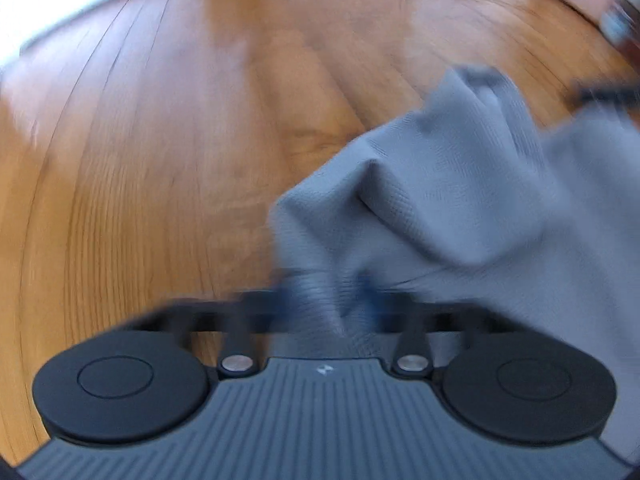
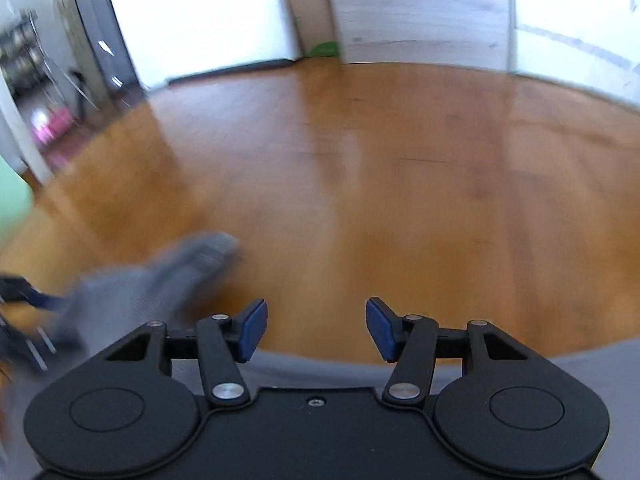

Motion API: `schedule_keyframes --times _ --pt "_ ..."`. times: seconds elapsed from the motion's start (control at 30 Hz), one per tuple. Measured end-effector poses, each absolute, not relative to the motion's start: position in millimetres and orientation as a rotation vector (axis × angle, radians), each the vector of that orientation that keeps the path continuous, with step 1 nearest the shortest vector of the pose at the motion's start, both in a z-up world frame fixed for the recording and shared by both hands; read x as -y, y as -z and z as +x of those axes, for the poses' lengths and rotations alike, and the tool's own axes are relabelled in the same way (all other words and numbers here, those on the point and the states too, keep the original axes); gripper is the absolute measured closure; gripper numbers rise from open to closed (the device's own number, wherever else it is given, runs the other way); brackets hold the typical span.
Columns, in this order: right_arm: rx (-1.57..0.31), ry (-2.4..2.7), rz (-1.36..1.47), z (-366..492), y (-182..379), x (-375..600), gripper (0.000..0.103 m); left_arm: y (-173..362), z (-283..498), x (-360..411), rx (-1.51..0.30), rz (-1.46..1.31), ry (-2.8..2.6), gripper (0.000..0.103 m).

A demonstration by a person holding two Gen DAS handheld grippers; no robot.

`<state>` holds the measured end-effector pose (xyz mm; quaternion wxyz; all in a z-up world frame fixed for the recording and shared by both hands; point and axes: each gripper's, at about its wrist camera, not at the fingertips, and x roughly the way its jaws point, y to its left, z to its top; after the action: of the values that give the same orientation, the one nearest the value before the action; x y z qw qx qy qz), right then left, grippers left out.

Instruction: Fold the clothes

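A grey garment [image 1: 460, 200] hangs bunched over the wooden table [image 1: 160, 140]. My left gripper [image 1: 326, 304] is shut on a fold of the grey garment and holds it up; the fingertips are mostly hidden by the cloth. In the right wrist view the same garment [image 2: 152, 280] shows blurred at the lower left, with more grey cloth [image 2: 320, 368] lying under the gripper body. My right gripper [image 2: 316, 328] is open and empty, its blue pads [image 2: 254, 330] wide apart above the table [image 2: 400, 200]. The left gripper [image 2: 24, 300] shows blurred at the left edge.
The round wooden table top fills both views. Beyond its far edge stand a bright window, a white cabinet [image 2: 312, 16] and a wall. A dark object [image 1: 604, 94] sits at the right edge of the left wrist view. Both views are motion-blurred.
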<state>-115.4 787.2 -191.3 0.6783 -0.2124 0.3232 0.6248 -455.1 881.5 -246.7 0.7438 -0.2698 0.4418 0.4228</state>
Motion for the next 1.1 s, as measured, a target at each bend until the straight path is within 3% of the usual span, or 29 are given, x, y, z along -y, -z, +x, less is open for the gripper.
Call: schedule_keyframes --times 0.13,0.3,0.37,0.43,0.53,0.6,0.67,0.73,0.8,0.83,0.87,0.9,0.93,0.97,1.0,1.03,1.1 --pt "-0.617 -1.268 -0.621 -84.0 198.2 -756.2 0.043 227.1 -488.3 -904.6 -0.836 -0.623 -1.208 0.095" --pt "-0.632 -1.114 -0.607 -31.6 200.9 -724.0 0.043 238.6 -507.5 -906.8 -0.890 -0.636 -1.278 0.088" --pt "-0.672 -1.078 -0.569 -11.6 200.8 -713.7 0.043 227.1 -502.1 -890.3 -0.866 -0.612 -1.194 0.061" --pt "-0.700 -1.050 -0.560 0.8 203.9 -709.2 0.039 215.1 -488.7 -874.5 -0.834 -0.587 -1.081 0.043" --pt "-0.733 -1.015 -0.565 15.4 212.6 -710.0 0.031 210.0 -462.0 -864.8 -0.814 -0.650 -0.877 0.026" --pt "-0.768 -1.000 -0.570 23.9 220.6 -720.6 0.030 215.5 -447.7 -866.7 -0.796 -0.749 -0.806 0.023" --pt "-0.785 -0.994 -0.529 30.0 222.9 -731.6 0.021 225.7 -439.4 -873.6 -0.777 -0.862 -0.795 0.023" --pt "-0.810 -1.029 -0.470 33.8 226.0 -733.1 0.023 235.4 -435.9 -872.5 -0.775 -0.927 -0.815 0.020" --pt "-0.786 -1.092 -0.451 29.1 227.4 -736.5 0.048 248.7 -427.5 -879.5 -0.785 -0.991 -0.830 0.014" --pt "-0.746 -1.124 -0.477 23.3 225.8 -738.2 0.093 256.6 -426.3 -883.0 -0.781 -1.038 -0.838 0.009" --pt "-0.716 -1.133 -0.500 18.6 223.1 -739.2 0.099 264.1 -425.5 -886.4 -0.771 -1.084 -0.847 0.000" --pt "-0.682 -1.141 -0.520 14.0 220.2 -739.6 0.099 266.0 -427.9 -888.3 -0.703 -1.127 -0.869 0.000" --pt "-0.634 -1.146 -0.522 9.9 215.9 -736.6 0.099 267.7 -430.1 -890.4 -0.638 -1.170 -0.890 0.000" --pt "-0.597 -1.136 -0.534 7.6 213.3 -733.9 0.099 266.3 -430.0 -894.6 -0.621 -1.204 -0.915 0.009" --pt "-0.565 -1.124 -0.546 5.9 211.2 -731.5 0.099 263.7 -427.3 -901.0 -0.630 -1.206 -0.919 0.029" --pt "-0.560 -1.102 -0.553 8.1 212.8 -730.8 0.099 258.7 -422.7 -907.5 -0.664 -1.149 -0.944 0.101" --pt "-0.551 -1.058 -0.570 12.5 216.3 -729.8 0.099 248.9 -414.1 -920.5 -0.725 -1.037 -0.991 0.102"
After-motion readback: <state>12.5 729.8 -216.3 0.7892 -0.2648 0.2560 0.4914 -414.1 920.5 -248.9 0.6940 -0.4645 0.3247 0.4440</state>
